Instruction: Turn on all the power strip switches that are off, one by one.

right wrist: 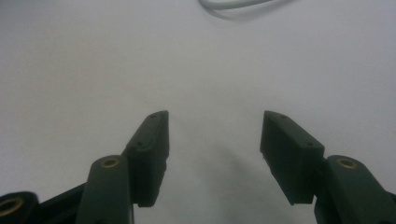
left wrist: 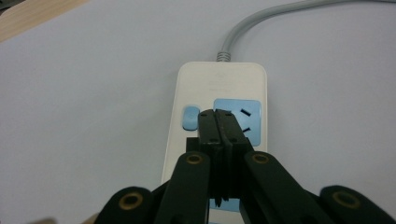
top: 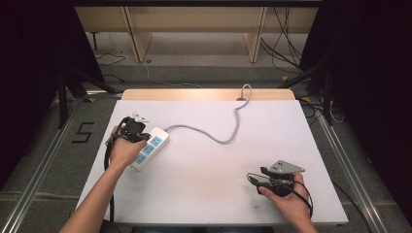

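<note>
Resting flat on matte white table top (top: 209, 165): white plastic power strip (top: 149, 148), oblong with rounded corners, glossy, pale blue socket faces. Grey round cable (top: 214, 136) leaving strip's far end through a ribbed strain relief, snaking in soft S-curves toward table's far edge.

Left gripper (left wrist: 218, 122) hovering right over strip, jaws pressed fully together, nothing between them; tips over the border between small rounded blue switch (left wrist: 190, 117) and nearest blue socket (left wrist: 243, 119). Contact with strip surface: cannot tell. Left hand (top: 125, 148) wrapped round gripper body, directly over strip's near half in high view.

Right gripper (top: 262, 175) well apart from strip, toward table's near right corner, held in right hand (top: 286, 196); grey three-cornered plate on top. Jaws spread wide, holding nothing; black blocky pads (right wrist: 152, 140) with small screw holes, brass-coloured pivot rivets behind. Bare white surface under them, loop of cable further off.
</note>
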